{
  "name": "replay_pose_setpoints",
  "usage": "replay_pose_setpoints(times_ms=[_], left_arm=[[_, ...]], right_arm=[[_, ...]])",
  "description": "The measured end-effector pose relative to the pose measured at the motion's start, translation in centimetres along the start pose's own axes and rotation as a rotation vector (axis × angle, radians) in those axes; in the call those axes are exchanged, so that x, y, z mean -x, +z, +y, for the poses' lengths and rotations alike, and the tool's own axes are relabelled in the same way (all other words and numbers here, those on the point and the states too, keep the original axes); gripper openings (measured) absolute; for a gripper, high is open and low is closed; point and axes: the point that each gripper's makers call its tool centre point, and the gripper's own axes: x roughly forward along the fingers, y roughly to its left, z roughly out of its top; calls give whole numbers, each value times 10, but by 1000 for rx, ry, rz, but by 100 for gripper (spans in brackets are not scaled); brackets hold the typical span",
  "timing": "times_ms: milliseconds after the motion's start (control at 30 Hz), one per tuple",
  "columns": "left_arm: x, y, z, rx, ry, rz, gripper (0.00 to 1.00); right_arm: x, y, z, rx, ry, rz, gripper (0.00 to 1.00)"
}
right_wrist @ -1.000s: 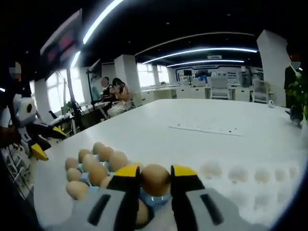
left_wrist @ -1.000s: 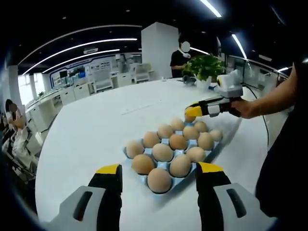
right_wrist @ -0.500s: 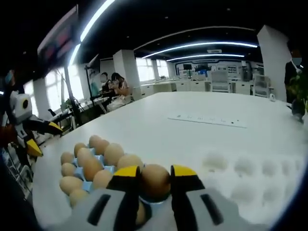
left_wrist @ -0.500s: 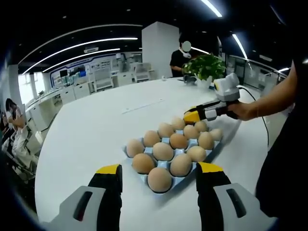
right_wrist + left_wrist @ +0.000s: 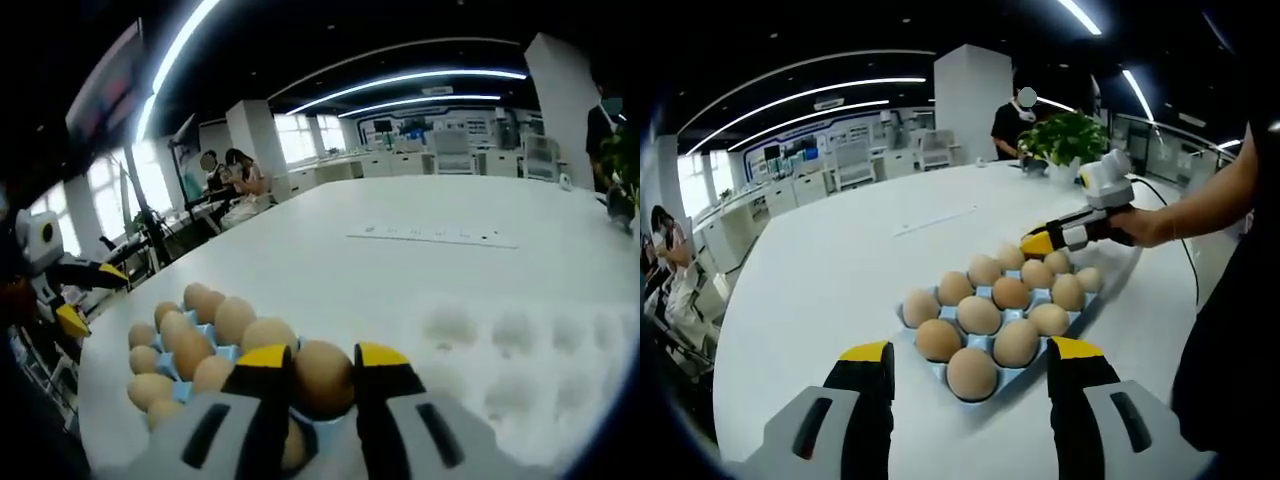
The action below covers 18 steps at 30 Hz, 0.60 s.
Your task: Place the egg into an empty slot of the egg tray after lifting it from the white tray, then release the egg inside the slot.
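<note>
Over the blue egg tray's (image 5: 190, 385) end slot, my right tool (image 5: 322, 372) pinches the egg (image 5: 322, 377) between its yellow tips. My left tool (image 5: 972, 360) hangs spread wide at the tray's opposite end, above the table (image 5: 830, 270). Beside the blue tray I see the white tray (image 5: 520, 360).

Egg (image 5: 322, 377) half hidden between yellow tips, white tray (image 5: 520, 345) blurred (cut off at right).

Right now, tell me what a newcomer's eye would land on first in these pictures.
The blue egg tray packed with brown eggs sits mid-table just beyond the open left gripper. At its far corner, the right gripper is shut on an egg over the tray's edge. Beside it in the right gripper view lies the white tray, its dimples bare.
</note>
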Motion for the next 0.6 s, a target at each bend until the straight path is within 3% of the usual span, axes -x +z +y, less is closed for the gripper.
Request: replay_pose_setpoints(times_ms=[600], left_arm=[[1,2,-1,-3,1,-5,62]], right_arm=[[1,-1,0,17,21,23,24]])
